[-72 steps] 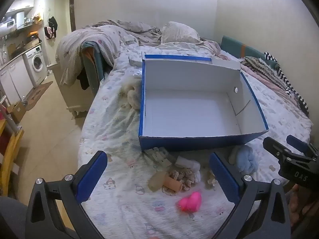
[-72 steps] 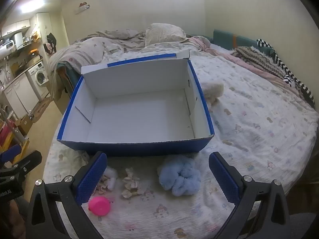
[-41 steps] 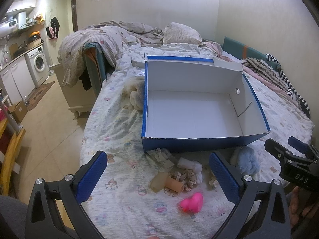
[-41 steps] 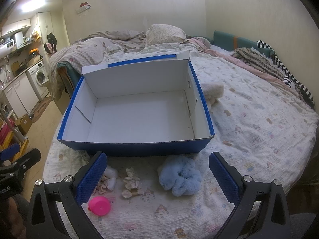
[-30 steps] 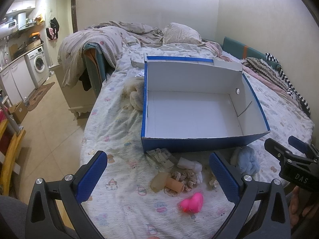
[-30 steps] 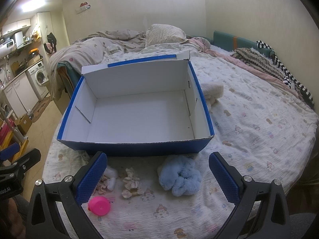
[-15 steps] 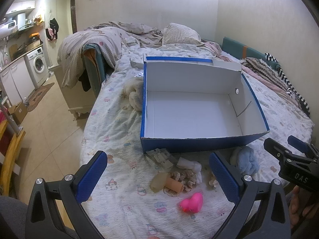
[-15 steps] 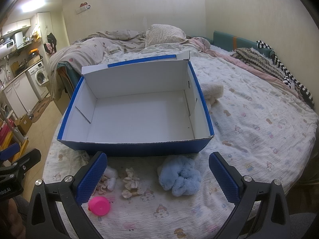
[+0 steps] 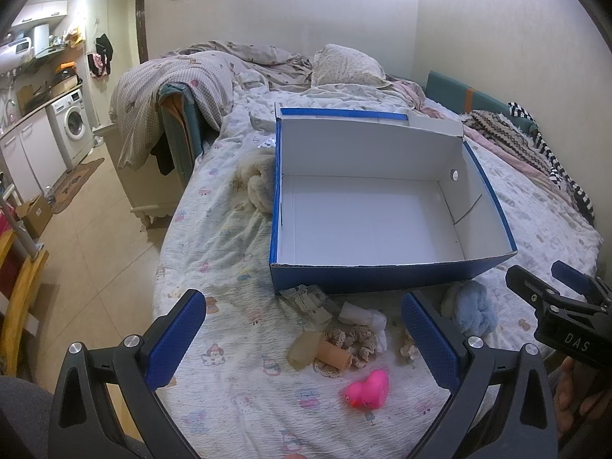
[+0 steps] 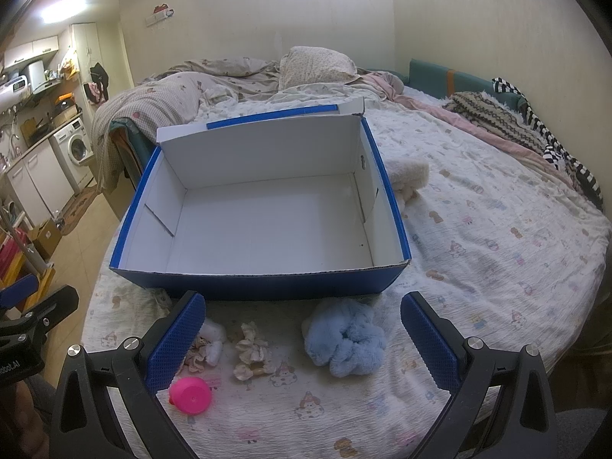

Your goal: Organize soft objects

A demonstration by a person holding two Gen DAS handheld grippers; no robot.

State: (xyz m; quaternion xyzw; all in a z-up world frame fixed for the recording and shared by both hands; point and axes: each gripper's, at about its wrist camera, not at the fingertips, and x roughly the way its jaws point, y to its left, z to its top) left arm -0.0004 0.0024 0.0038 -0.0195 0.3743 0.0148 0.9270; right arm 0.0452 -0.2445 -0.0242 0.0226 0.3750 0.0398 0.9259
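Note:
An empty blue cardboard box [image 9: 367, 277] [image 10: 252, 287] with a white inside stands on the bed. In front of it lie a fluffy light-blue scrunchie [image 10: 344, 338] [image 9: 474, 311], beige lace scrunchies [image 10: 250, 350] [image 9: 355, 340], a white cloth piece [image 9: 361, 311] and a pink rubber duck [image 9: 369, 384] [image 10: 190, 390]. A cream plush item [image 9: 260, 183] [image 10: 407, 172] rests beside the box. My left gripper [image 9: 304, 338] hovers open above the small pile. My right gripper [image 10: 302, 338] hangs open over the blue scrunchie, not touching it.
The bed's patterned sheet [image 10: 497, 252] stretches right, with striped and knitted blankets [image 10: 508, 122] by the wall. Rumpled bedding and a pillow [image 9: 344, 65] lie behind the box. Tiled floor, a washing machine [image 9: 74, 124] and cabinets are on the left. A small plastic packet [image 9: 306, 298] lies by the box.
Both grippers have stayed open and nearly still, with only a slight drift of view. Nothing on the bed has moved.

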